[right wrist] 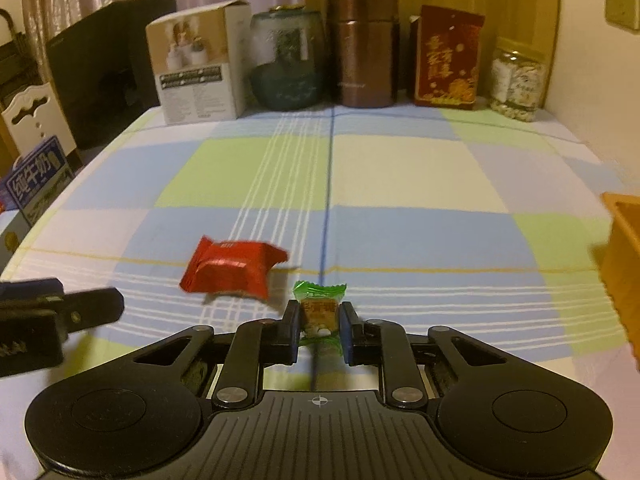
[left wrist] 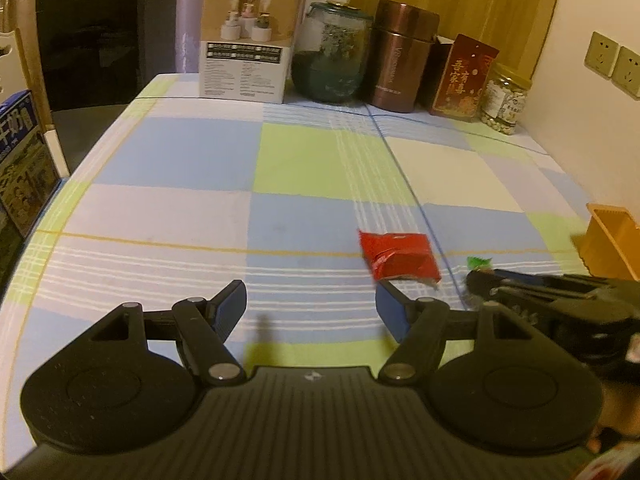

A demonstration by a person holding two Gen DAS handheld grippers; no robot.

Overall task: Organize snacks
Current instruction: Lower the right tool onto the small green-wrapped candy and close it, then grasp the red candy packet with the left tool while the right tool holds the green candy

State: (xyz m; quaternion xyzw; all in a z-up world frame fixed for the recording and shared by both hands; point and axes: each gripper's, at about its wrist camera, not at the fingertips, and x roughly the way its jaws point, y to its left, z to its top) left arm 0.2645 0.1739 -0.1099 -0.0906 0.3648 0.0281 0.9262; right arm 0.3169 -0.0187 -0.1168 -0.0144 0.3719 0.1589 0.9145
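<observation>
A red snack packet lies on the checked tablecloth, just ahead of my left gripper's right finger; it also shows in the right wrist view. My left gripper is open and empty above the cloth. My right gripper is shut on a small candy in a green wrapper; its green end peeks out in the left wrist view. An orange box stands at the right edge, also visible in the left wrist view.
Along the back wall stand a white carton, a glass jar, a brown flask, a red packet and a plastic jar of nuts. A blue milk carton sits at the left table edge.
</observation>
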